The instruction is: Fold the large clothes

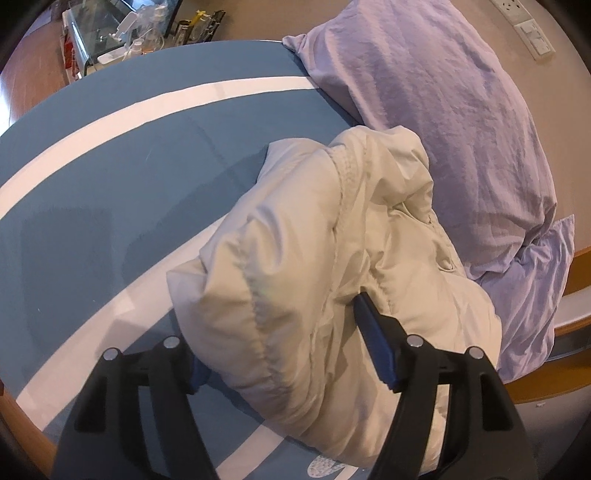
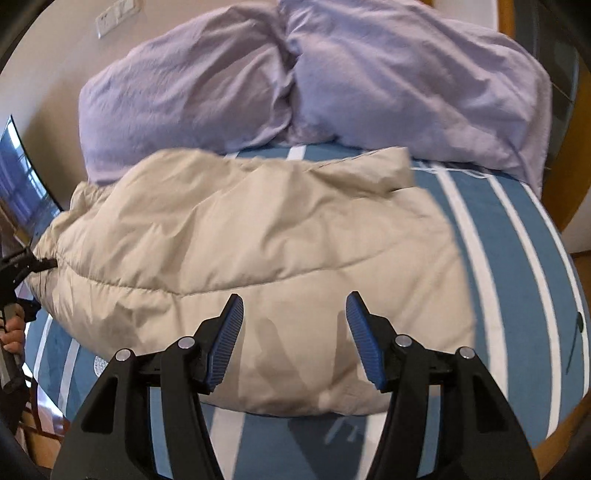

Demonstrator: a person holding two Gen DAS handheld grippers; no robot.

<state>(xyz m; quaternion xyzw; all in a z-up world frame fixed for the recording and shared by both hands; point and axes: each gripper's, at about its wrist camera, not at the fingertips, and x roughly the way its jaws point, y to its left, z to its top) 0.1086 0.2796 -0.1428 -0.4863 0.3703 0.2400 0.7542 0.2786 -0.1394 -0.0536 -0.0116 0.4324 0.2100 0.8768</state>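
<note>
Beige quilted puffer jacket (image 2: 251,258) folded on a blue bedsheet with white stripes (image 2: 517,258).
It lies near the bed's head edge, touching two lilac pillows (image 2: 406,74) against a beige wall (image 1: 461,22). Left gripper (image 1: 280,350) straddles its end, jaws apart; right gripper (image 2: 295,332) hovers wide, empty.

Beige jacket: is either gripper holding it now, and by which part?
Neither seems to. Right gripper hovers open above the jacket; left gripper stands open around its end.

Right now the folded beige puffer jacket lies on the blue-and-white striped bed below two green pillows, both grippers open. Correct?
Not quite: the pillows are lilac, not green, as the right wrist view shows. The beige puffer jacket does lie folded on the striped bed, with the left gripper and right gripper open.
</note>
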